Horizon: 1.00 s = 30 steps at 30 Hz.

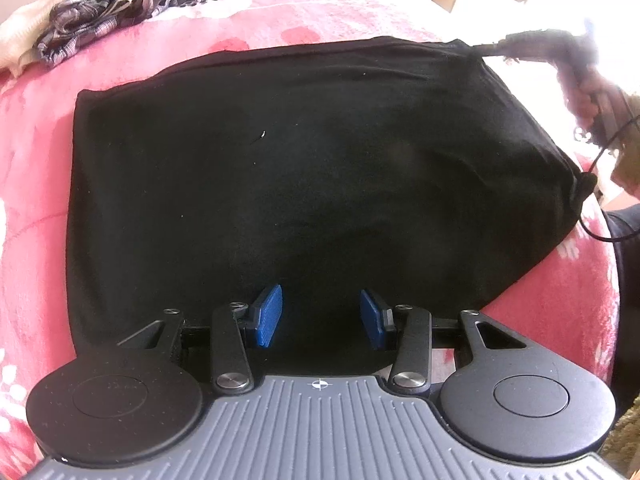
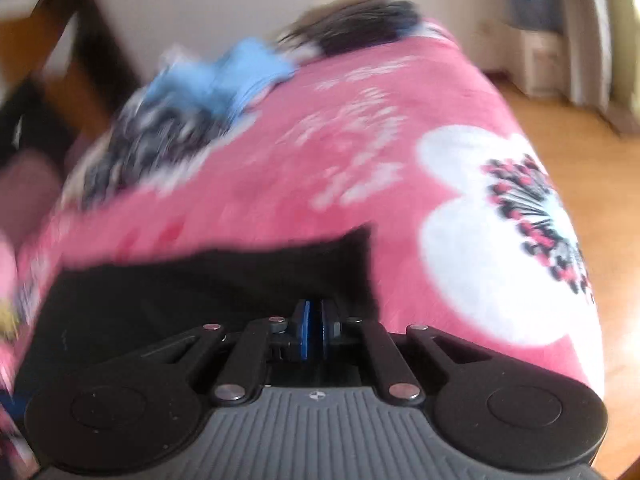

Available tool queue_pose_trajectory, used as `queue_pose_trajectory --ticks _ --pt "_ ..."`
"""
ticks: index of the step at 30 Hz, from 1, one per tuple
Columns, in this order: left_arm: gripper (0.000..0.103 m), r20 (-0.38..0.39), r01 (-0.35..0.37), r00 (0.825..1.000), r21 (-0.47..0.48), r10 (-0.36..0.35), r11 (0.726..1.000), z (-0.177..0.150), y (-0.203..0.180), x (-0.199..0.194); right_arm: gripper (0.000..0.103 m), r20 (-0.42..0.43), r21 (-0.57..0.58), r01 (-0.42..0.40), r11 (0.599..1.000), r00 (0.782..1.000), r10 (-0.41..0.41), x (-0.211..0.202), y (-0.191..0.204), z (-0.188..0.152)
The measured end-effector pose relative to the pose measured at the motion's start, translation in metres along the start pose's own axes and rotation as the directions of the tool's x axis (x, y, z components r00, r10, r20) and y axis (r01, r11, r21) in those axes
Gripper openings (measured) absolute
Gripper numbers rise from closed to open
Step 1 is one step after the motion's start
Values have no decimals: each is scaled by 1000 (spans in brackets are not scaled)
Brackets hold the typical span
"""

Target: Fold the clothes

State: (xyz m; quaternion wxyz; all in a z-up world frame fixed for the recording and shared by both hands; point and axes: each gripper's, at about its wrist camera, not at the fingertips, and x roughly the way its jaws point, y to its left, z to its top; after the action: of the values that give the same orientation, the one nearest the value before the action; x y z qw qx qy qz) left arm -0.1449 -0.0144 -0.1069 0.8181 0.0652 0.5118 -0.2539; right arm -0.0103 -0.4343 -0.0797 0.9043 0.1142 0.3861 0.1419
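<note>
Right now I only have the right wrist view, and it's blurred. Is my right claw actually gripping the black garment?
Observer: Yes. The left wrist view shows the right claw pinching the far right corner of the black garment, drawing it to a point.
Operator: And the left claw?
Observer: The left claw is open, its blue pads apart above the garment's near edge, gripping nothing.
Operator: Is the rest lying flat?
Observer: Mostly flat on the pink blanket, though the near right corner looks bunched.
</note>
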Motion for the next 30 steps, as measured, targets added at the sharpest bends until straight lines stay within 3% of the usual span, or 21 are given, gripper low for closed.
queue_pose_trajectory --ticks 5,8,10,12,14,20,22,24,27,30 --pt "43 -4 7 1000 -2 -7 1000 0 -1 0 17 -93 -47 -196 979 977 191 19 20 11" --pt "43 -1 8 1000 -8 -8 1000 -2 1 -3 19 -92 14 -124 992 988 125 46 7 18" --pt "43 2 11 1000 -22 -11 1000 -2 3 -4 15 -26 192 -94 977 995 101 53 -23 25" --pt "43 5 16 1000 -34 -16 999 -3 4 -5 18 27 257 -1 966 1000 -7 43 -39 31" --pt "44 7 21 1000 -41 -20 999 -2 5 -5 19 62 205 72 976 994 -86 22 -37 36" --pt "44 18 27 1000 -64 -26 998 -3 9 -7 19 158 49 66 997 985 -73 -73 -16 30" --pt "44 24 19 1000 -68 -18 998 -4 9 -8 21 129 21 2 1000 992 -5 -94 -4 24" --pt "44 27 8 1000 -80 -6 997 -4 8 -7 22 36 -29 -70 997 997 71 -95 14 12" --pt "44 28 -7 1000 -99 10 995 -4 8 -5 22 -76 -171 -55 984 996 42 -77 53 -27" --pt "44 23 -29 999 -89 31 996 -6 5 -7 21 -185 -178 -28 984 983 -5 -56 64 -63"
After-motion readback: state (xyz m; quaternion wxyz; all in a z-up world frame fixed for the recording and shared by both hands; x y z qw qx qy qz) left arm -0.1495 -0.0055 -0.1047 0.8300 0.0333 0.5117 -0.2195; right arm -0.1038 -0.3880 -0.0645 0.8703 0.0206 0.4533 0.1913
